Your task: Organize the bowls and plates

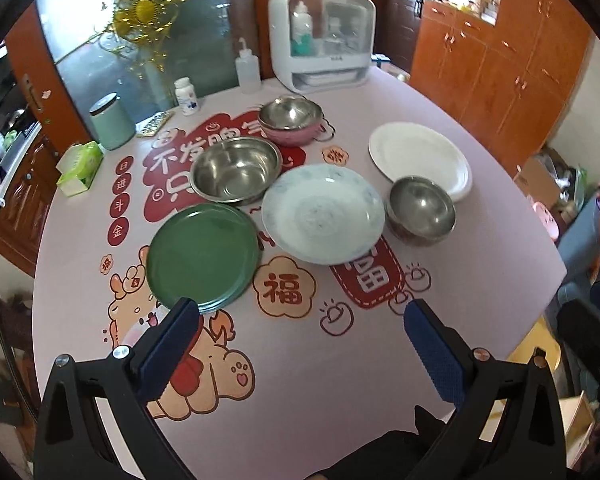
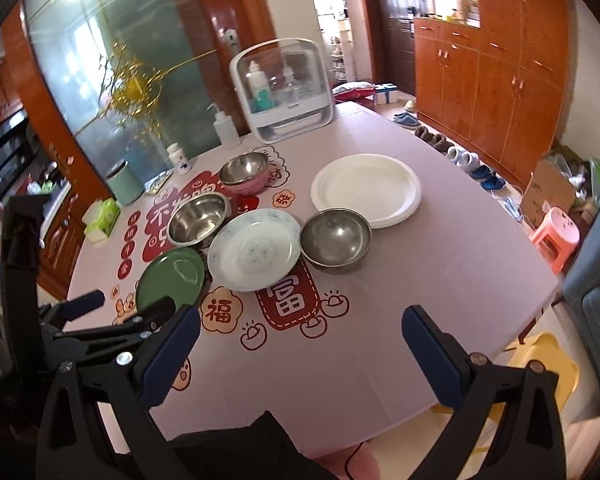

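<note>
- The left gripper [image 1: 300,312] is held released above the near part of the table [image 1: 340,380], jaws wide apart and nothing between them.
- The right gripper [image 2: 300,320] is likewise spread and empty, over the near table edge; the left gripper is seen at its left in the right wrist view.
- On the printed tablecloth, 福 [image 1: 283,288] is read in a flower badge nearest the grippers, and 富 [image 2: 287,298] on a red tag just beside it.
- Three plates are counted: a green plate [image 1: 203,254] nearest on the left, a patterned plate [image 1: 322,214] beside it, and a white plate [image 1: 418,156] farther right.
- Four bowls are counted: a steel bowl [image 1: 421,211] touching the white plate's near rim, a wide steel bowl [image 1: 236,169] behind the green plate, and farther back a steel bowl nested in a pink bowl [image 1: 296,134].
- 日进斗金 [image 1: 120,196] is read in four red circles at the left.
- At the far edge, one white cabinet [image 1: 320,40] with bottles inside is seen; its label cannot be read.
</note>
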Motion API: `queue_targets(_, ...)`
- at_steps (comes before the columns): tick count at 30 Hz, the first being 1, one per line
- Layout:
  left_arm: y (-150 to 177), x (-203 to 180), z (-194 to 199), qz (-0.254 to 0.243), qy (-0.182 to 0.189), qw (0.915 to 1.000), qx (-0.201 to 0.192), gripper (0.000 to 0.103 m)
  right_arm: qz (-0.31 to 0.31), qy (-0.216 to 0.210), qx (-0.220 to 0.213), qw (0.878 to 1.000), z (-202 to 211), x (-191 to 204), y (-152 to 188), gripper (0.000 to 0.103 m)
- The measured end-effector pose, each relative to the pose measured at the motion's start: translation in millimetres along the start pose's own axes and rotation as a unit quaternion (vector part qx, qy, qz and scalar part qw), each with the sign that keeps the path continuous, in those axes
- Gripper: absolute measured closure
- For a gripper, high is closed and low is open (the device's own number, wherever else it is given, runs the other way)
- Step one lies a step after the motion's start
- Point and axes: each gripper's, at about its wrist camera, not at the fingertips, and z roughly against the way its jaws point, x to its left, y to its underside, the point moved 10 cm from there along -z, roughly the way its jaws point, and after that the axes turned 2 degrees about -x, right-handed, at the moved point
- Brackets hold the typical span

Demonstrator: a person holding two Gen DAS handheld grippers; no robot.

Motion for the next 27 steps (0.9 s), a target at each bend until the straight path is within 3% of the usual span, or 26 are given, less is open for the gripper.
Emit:
queue_targets(6,0,-9,-9,-0.010,0.008,0.9998,0.017,0.001,-0.020,0.007,-0.008,1.000,0,-18,-1,0.002)
queue_targets(12,-3,-21,-14,-0.012,-0.014,0.9995,0.027,0.001,-0.017,-0.003,-0.014,1.000,-6,-35,-16,0.002)
queue_targets(27,-47,-68,-24,0.067,-0.034,0.9971,0.009,0.001,0.028,-0.058,-0.011,0.998,-37,-97,-80,0.002)
